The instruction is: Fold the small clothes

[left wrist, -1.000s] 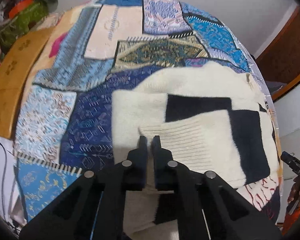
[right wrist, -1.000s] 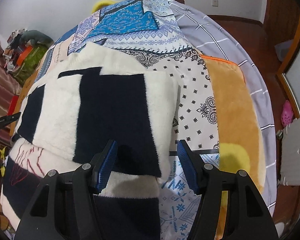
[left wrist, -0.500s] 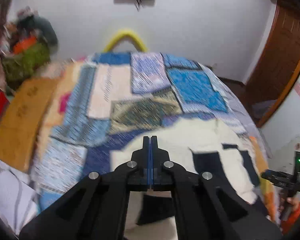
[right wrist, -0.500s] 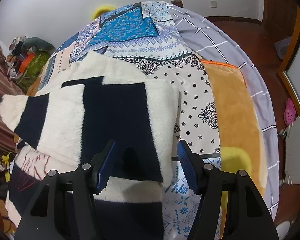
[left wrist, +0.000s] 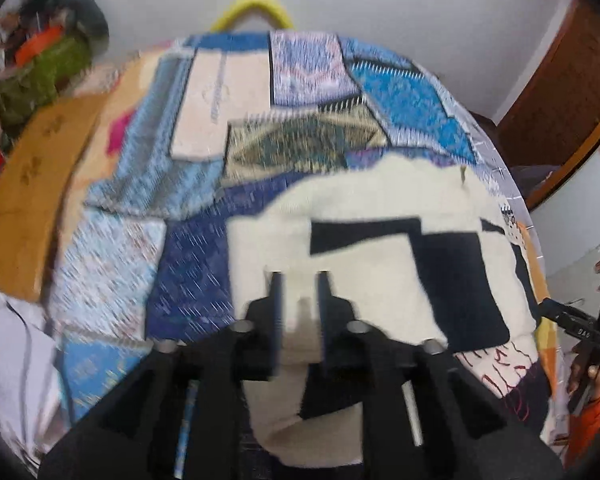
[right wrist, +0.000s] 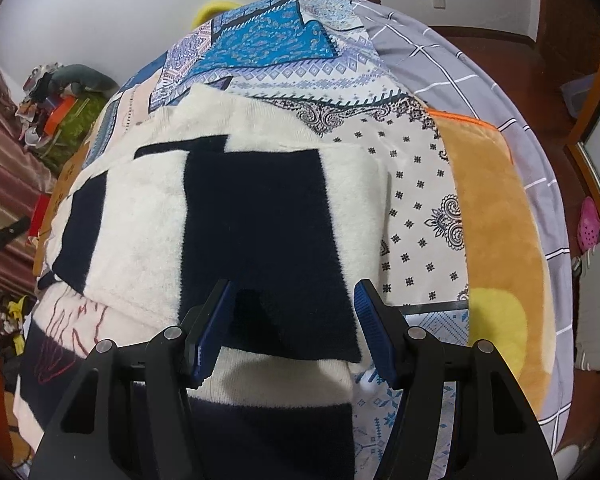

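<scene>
A cream and navy fuzzy sweater lies partly folded on the patchwork bedspread. It also shows in the right wrist view, with a sleeve laid across its body. My left gripper is open and empty, just above the sweater's near left part. My right gripper is open and empty, its blue pads either side of the navy panel near the sweater's front edge. The view from the left wrist is blurred.
An orange plush blanket and a grey checked sheet lie right of the sweater. A pile of clutter sits at the bed's far left. The right gripper shows at the left wrist view's right edge.
My left gripper was shut on the sleeve cuff, lifted it across, and has now let go and opened over the sweater. The sleeve has dropped flat. My right gripper has stayed open.
</scene>
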A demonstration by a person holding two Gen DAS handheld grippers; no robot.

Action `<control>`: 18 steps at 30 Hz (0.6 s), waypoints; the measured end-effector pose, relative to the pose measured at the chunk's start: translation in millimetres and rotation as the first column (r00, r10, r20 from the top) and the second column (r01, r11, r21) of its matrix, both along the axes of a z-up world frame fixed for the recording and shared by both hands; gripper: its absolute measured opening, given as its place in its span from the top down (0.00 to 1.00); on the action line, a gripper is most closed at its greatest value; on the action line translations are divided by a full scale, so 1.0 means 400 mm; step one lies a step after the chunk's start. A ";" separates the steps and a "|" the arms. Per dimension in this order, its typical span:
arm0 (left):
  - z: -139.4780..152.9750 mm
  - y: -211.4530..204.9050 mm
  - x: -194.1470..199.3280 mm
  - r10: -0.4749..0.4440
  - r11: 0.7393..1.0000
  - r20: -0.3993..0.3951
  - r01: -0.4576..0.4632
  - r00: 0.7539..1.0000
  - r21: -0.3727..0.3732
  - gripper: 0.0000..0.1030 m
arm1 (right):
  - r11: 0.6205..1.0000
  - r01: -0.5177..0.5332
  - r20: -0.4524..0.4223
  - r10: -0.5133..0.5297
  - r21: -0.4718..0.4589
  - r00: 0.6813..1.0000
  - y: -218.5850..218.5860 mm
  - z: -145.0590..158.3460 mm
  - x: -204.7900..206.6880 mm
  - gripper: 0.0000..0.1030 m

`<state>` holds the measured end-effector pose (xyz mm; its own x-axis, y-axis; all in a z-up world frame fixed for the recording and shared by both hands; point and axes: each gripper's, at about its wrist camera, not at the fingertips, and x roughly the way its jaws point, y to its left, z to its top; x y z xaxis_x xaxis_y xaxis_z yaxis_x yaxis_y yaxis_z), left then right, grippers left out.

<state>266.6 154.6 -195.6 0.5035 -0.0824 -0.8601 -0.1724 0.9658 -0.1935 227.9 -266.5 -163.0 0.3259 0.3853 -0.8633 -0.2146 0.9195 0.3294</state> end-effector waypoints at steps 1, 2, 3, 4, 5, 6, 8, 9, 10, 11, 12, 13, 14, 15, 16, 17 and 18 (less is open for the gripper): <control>-0.015 0.002 0.002 0.008 1.000 -0.012 -0.008 1.000 -0.027 0.63 | 1.000 0.000 -0.004 0.000 0.000 1.000 0.000 -0.003 -0.001 0.44; -0.032 0.006 0.005 0.020 0.998 -0.025 -0.021 0.999 -0.056 0.62 | 1.000 0.000 -0.008 0.000 0.000 1.000 -0.001 -0.005 -0.002 0.44; -0.044 0.008 0.006 0.024 0.997 -0.034 -0.026 0.999 -0.073 0.62 | 1.000 0.000 -0.011 0.000 0.001 1.000 -0.001 -0.007 -0.002 0.44; -0.060 0.010 0.009 0.023 0.995 -0.049 -0.028 0.999 -0.093 0.62 | 1.000 0.000 -0.014 0.000 0.001 1.000 -0.002 -0.009 -0.003 0.44; -0.072 0.011 0.012 0.023 0.994 -0.062 -0.029 0.998 -0.108 0.62 | 1.000 0.002 -0.017 -0.002 0.000 1.000 -0.004 -0.011 -0.003 0.44; -0.085 0.012 0.013 0.023 0.992 -0.075 -0.032 0.997 -0.125 0.62 | 1.000 0.003 -0.020 -0.003 0.001 1.000 -0.005 -0.012 -0.003 0.44; -0.106 0.012 0.014 0.024 0.988 -0.091 -0.037 0.996 -0.148 0.62 | 1.000 0.005 -0.027 -0.005 0.005 1.000 -0.008 -0.017 -0.002 0.44; -0.111 0.009 0.013 0.021 0.988 -0.091 -0.035 0.996 -0.152 0.62 | 1.000 0.006 -0.029 -0.006 0.006 1.000 -0.009 -0.018 -0.002 0.44; -0.111 0.010 0.015 0.017 0.988 -0.088 -0.030 0.996 -0.152 0.62 | 1.000 0.007 -0.030 -0.006 0.006 1.000 -0.009 -0.020 -0.001 0.44; -0.112 0.008 0.015 0.010 0.988 -0.083 -0.023 0.996 -0.151 0.62 | 1.000 0.007 -0.031 -0.007 0.007 1.000 -0.008 -0.020 -0.002 0.44; -0.111 0.003 0.015 0.002 0.990 -0.078 -0.013 0.997 -0.141 0.65 | 1.000 0.008 -0.033 -0.007 0.009 0.999 -0.008 -0.022 -0.002 0.44; -0.109 -0.004 0.015 -0.014 0.992 -0.068 0.005 0.998 -0.125 0.80 | 1.000 0.008 -0.035 -0.008 0.010 0.999 -0.007 -0.024 -0.002 0.44; -0.108 -0.010 0.016 -0.029 0.993 -0.068 0.021 0.997 -0.118 0.91 | 1.000 0.009 -0.036 -0.008 0.010 0.999 -0.005 -0.024 -0.003 0.44; -0.105 -0.016 0.017 -0.040 0.994 -0.072 0.032 0.997 -0.106 0.97 | 1.000 0.008 -0.037 -0.008 0.010 0.999 -0.004 -0.025 -0.004 0.44; -0.096 -0.022 0.015 -0.039 0.996 -0.063 0.034 0.997 -0.081 0.97 | 1.000 0.008 -0.037 -0.008 0.009 0.999 -0.003 -0.025 -0.004 0.44; -0.085 -0.028 0.011 -0.040 0.998 -0.048 0.037 0.998 -0.057 0.97 | 1.000 0.007 -0.036 -0.007 0.009 0.999 -0.003 -0.025 -0.005 0.44; -0.071 -0.034 0.008 -0.042 0.999 -0.030 0.041 0.999 -0.029 0.98 | 1.000 0.008 -0.036 -0.007 0.009 0.999 -0.003 -0.024 -0.005 0.44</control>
<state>269.7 140.8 -224.0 0.4725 -0.1271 -0.8721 -0.1386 0.9665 -0.2160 225.8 -267.5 -172.8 0.2977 0.3908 -0.8710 -0.1957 0.9180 0.3449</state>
